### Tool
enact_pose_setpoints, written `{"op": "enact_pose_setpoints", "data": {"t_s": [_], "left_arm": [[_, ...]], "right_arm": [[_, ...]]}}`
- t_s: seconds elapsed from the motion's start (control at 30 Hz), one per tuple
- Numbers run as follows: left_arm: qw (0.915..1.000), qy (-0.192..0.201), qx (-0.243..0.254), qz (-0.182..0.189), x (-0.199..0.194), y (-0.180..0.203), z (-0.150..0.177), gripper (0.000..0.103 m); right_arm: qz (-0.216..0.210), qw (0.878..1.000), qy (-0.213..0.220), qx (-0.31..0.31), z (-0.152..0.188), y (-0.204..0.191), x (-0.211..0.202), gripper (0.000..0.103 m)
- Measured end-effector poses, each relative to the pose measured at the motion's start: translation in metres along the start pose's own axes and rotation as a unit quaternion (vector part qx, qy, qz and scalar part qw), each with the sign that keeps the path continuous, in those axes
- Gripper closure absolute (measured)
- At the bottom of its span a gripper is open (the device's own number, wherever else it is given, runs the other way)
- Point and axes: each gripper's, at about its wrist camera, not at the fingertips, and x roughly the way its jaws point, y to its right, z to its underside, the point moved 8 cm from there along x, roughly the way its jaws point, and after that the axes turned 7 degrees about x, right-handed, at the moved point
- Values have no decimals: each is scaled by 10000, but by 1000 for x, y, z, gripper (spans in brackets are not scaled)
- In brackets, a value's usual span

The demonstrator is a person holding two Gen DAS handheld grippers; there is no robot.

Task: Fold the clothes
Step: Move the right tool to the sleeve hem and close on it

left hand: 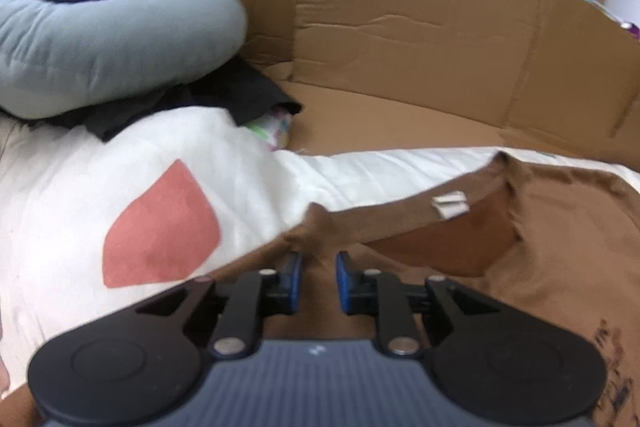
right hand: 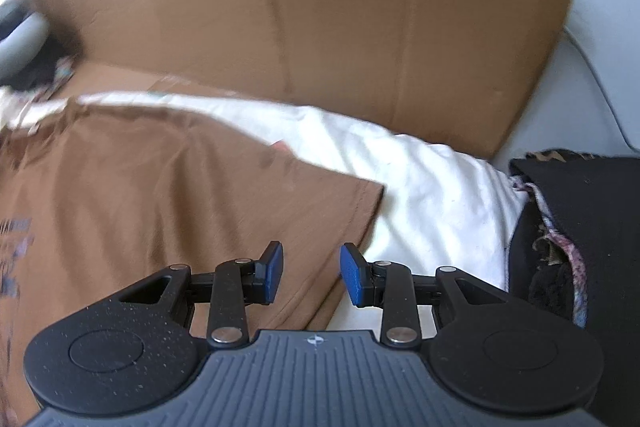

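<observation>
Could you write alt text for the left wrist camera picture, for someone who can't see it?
A handheld gripper with blue pads, jaws slightly apart, sits at the bunched edge of a brown T-shirt lying on a white cloth with a pink patch. Behind are a grey cushion, dark clothes and cardboard walls.

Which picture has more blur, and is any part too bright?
Right wrist view: stronger smear, worst at the left edge over the brown T-shirt print. Left wrist view: milder blur; the top left corner is blown out white, and the cardboard wall bows from the fisheye lens.
</observation>
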Motion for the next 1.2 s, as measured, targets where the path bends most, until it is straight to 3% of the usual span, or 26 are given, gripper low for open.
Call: {"op": "enact_pose_setpoints", "data": {"t_s": [0.4,0.7,0.97,1.07,1.13,1.2], "left_arm": [[9997,216,-91,2,-32,18,-3,67],[9997,80,-200,152,-42,48,23,64],[9986,-27,-428,320,-48,61,44,64],[9983,-36,-460,355,-49,65,45,64],[9981,-36,-485,372,-49,66,45,64],[9981,-32,-489,387,-49,69,44,64]], "right_arm": [[312,9994,78,119,-14,28,34,65],[-191,9982,32,574,-14,33,52,64],[-598,9901,120,1267,-15,46,56,66],[-606,9894,142,1310,-19,49,54,79],[-610,9890,185,1334,-22,51,51,99],[-563,9894,286,1306,-27,52,46,102]]}}
